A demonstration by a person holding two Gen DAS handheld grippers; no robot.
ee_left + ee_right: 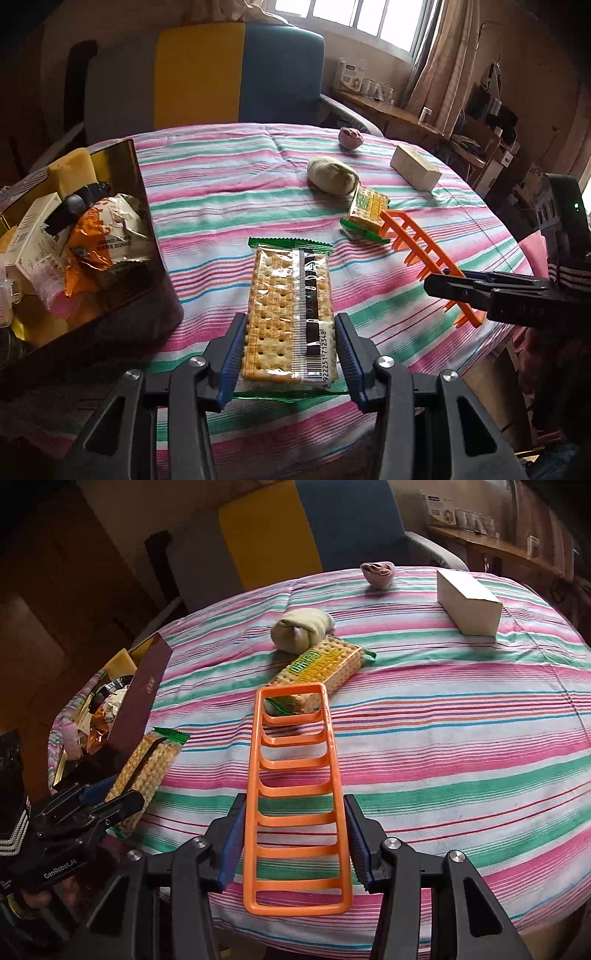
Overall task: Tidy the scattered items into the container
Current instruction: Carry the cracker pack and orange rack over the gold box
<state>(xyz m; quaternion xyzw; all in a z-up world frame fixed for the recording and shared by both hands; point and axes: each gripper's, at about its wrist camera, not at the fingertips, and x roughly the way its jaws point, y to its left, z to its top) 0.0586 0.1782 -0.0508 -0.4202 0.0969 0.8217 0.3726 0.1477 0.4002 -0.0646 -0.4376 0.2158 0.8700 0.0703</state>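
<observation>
Left gripper (291,354) pinches a cracker pack (290,314) beside the box (136,206). Right gripper (295,843) clamps an orange rack (297,797).

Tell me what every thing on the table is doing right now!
Left hand-held gripper: shut on cracker pack.
Cracker pack: gripped, sealed.
Right hand-held gripper: shut on orange rack.
Orange rack: held, tip over second cracker pack.
Second cracker pack: lying on tablecloth.
Container: open, crowded.
White box: closed.
</observation>
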